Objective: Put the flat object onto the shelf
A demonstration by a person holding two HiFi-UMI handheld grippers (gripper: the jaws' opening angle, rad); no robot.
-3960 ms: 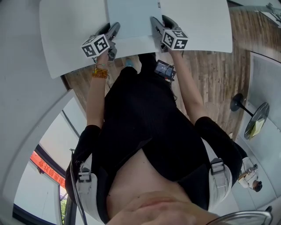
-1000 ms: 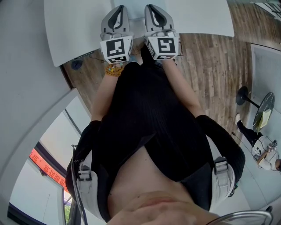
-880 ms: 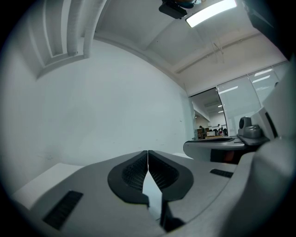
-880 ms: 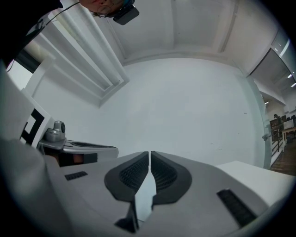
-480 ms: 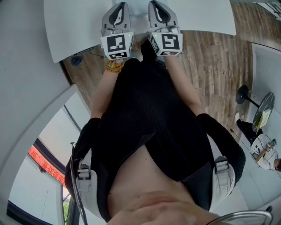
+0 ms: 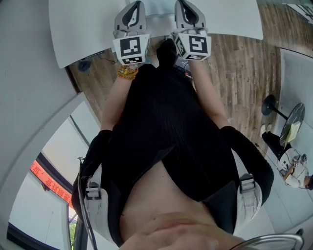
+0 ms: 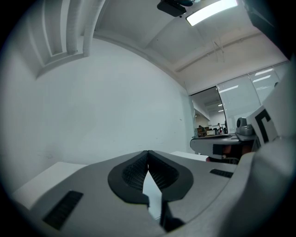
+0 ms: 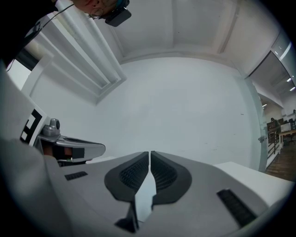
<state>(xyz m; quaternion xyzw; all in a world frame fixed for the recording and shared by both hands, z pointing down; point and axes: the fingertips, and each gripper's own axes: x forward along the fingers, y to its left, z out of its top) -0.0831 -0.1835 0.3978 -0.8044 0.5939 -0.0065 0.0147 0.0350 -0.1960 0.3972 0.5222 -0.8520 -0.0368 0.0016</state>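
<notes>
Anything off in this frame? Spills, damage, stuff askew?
Nothing stands out. The left gripper and right gripper are both shut and empty, side by side at the near edge of the white table. No spill or damage shows on the table or the wood floor.

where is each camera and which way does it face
Head view: on the person's head, facing steeply down at the table and floor; shows torso, forearms, left gripper and right gripper.
Left gripper view: on the left gripper, facing along its shut jaws at a white wall; right gripper at right edge.
Right gripper view: on the right gripper, facing a white wall along shut jaws; left gripper at left edge.
Shared: each gripper view catches the other gripper.
</notes>
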